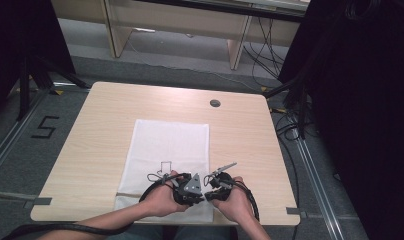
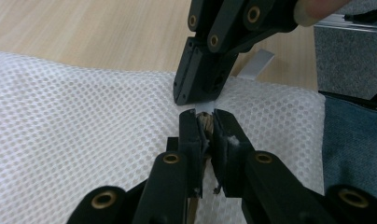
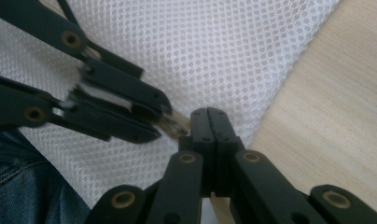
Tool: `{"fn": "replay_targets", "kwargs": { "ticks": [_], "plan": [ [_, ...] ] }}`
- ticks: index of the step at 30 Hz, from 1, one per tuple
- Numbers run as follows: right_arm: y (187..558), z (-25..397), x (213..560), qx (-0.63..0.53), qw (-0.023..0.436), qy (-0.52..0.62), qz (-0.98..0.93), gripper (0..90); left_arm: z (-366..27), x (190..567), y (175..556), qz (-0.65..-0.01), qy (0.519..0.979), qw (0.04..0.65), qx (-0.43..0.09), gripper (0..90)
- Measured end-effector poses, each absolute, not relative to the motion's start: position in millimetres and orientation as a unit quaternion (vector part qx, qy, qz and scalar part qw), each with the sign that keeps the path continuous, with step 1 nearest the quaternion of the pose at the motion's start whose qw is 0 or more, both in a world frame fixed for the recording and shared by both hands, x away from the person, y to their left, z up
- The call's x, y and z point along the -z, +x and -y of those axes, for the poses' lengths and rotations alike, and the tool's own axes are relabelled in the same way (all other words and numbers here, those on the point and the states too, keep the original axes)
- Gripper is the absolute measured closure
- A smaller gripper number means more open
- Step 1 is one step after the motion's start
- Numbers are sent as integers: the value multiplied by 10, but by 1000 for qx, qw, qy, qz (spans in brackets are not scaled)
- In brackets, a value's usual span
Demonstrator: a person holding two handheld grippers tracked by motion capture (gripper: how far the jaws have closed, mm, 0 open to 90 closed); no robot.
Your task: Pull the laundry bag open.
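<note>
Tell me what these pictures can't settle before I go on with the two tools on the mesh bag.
- High view: both tool tips are too small and hidden by the hands; left tool, right tool.
- Left gripper view: the brownish thing in the left tool's jaws is mostly hidden, so unidentifiable.
- Right gripper view: whether the right tool pinches anything; its jaws look pressed together.
- Right gripper view: the mesh bag's near edge is behind the tools.

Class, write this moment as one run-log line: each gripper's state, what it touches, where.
left gripper: shut on brownish strip | right gripper: shut, tip at same strip | white mesh cloth: flat on table, near edge | grippers meet tip to tip
</note>
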State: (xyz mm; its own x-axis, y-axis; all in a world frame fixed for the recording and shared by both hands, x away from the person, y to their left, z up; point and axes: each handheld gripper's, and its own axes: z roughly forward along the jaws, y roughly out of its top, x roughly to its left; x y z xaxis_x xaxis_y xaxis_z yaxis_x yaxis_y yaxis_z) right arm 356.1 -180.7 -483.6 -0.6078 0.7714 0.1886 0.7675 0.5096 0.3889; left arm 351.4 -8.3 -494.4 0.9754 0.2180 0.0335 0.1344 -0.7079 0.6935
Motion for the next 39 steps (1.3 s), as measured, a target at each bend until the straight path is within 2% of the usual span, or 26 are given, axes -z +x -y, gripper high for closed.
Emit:
{"fn": "replay_targets", "kwargs": {
  "ticks": [39],
  "plan": [
    [3554,1807,4835,-222,0,449,-866,900,-144,4885,3492,-104,921,371,-52,821]
  ]
}}
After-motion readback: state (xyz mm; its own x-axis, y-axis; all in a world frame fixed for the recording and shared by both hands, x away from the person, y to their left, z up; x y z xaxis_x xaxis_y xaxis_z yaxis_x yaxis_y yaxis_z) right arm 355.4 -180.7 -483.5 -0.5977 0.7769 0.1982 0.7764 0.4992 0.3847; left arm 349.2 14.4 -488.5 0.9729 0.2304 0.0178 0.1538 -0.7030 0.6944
